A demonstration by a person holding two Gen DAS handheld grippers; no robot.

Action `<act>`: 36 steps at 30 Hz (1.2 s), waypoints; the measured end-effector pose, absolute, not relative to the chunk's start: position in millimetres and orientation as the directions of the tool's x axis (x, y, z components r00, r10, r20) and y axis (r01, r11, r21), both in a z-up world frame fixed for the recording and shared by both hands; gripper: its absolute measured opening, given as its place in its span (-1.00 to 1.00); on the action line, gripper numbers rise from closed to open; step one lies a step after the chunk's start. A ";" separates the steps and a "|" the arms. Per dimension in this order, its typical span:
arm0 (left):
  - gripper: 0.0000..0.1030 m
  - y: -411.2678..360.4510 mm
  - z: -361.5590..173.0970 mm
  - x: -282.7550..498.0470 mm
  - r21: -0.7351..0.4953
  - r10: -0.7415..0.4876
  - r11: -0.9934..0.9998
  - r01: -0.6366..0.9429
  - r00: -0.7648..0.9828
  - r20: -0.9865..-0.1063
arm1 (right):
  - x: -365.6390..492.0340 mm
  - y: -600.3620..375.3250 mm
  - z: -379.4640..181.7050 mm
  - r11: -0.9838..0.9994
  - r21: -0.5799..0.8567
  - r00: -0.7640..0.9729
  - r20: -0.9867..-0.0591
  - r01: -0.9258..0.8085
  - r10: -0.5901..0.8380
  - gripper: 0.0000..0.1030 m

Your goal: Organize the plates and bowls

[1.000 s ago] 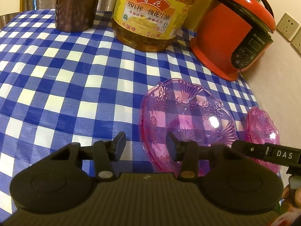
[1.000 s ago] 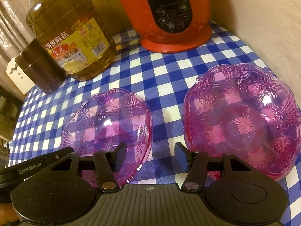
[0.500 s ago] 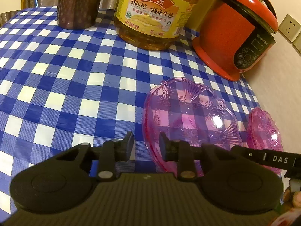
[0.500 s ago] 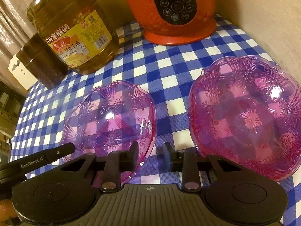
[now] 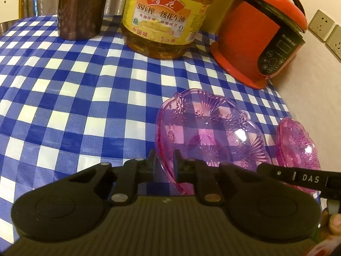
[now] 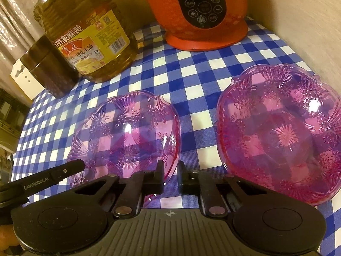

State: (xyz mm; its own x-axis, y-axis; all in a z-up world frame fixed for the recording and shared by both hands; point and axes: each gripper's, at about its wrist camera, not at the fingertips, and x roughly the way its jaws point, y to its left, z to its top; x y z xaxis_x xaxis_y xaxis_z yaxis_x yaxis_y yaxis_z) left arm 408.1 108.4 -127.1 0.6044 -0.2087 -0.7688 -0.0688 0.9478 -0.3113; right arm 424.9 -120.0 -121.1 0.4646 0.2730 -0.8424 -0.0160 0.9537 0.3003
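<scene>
On the blue-and-white checked tablecloth [image 5: 85, 98], going from the left: a dark brown canister [image 5: 80, 10] stands at the far edge, around eleven o'clock from the left gripper. Just beside it, at twelve o'clock, sits a big bottle of cooking oil [image 5: 166, 17] with a yellow label. Further right, about one o'clock, is a red electric cooker [image 5: 255, 40] against the wall, with wall sockets [image 5: 321, 24] behind it.

Nearer in, two clear pink plastic bowls sit on the cloth, apart from each other. The left bowl [image 5: 208, 136] lies right in front of the left gripper [image 5: 164, 162]. That gripper's fingers are drawn close together with the bowl's near-left rim running between them, one finger outside the wall and one inside; it looks like a pinch on the rim, though a sliver of gap shows around the plastic. The right bowl [image 5: 298, 149] lies at three o'clock from the first, close to the wall side of the table.

From the right wrist camera, the left bowl [image 6: 127, 136] is at eleven o'clock and the right bowl [image 6: 281, 132] at one o'clock. The right gripper [image 6: 170, 175] sits between them, its fingers nearly together. The left finger overlaps the near-right rim of the left bowl; I cannot tell if the rim is truly caught. The other gripper's black finger pokes in at nine o'clock.
</scene>
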 end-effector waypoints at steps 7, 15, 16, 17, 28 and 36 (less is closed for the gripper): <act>-0.75 106.5 -119.6 404.8 -0.295 -0.199 0.954 -0.059 0.612 -0.766 | 423.1 -121.2 -114.2 0.953 0.301 0.484 -0.830 -0.029 0.277 -0.77; -0.75 107.7 -106.8 397.1 -0.292 -0.198 0.955 -0.047 0.631 -0.750 | 419.5 -123.9 -105.0 0.949 0.314 0.508 -0.811 -0.040 0.290 -0.77; -0.75 107.4 -104.6 396.0 -0.289 -0.197 0.956 -0.043 0.635 -0.747 | 418.6 -124.3 -102.9 0.948 0.314 0.514 -0.807 -0.042 0.290 -0.77; -0.75 106.7 -102.2 394.7 -0.287 -0.197 0.957 -0.040 0.639 -0.744 | 417.4 -124.8 -101.0 0.948 0.315 0.518 -0.804 -0.044 0.291 -0.77; -0.75 99.2 -81.1 382.8 -0.276 -0.194 0.961 -0.015 0.671 -0.716 | 404.6 -133.5 -79.1 0.938 0.341 0.563 -0.765 -0.057 0.312 -0.77; -0.75 90.6 -67.5 374.0 -0.283 -0.210 0.959 0.008 0.691 -0.692 | 394.1 -141.3 -65.8 0.937 0.344 0.588 -0.747 -0.060 0.311 -0.77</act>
State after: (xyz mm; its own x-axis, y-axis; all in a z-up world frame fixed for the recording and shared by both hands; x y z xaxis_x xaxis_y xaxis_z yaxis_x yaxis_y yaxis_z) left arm 374.0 90.6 -67.5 0.6913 -0.2096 -0.6915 0.0082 0.9592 -0.2825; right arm 394.1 -141.3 -65.8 0.5879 0.3115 -0.7465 -0.0601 0.9372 0.3437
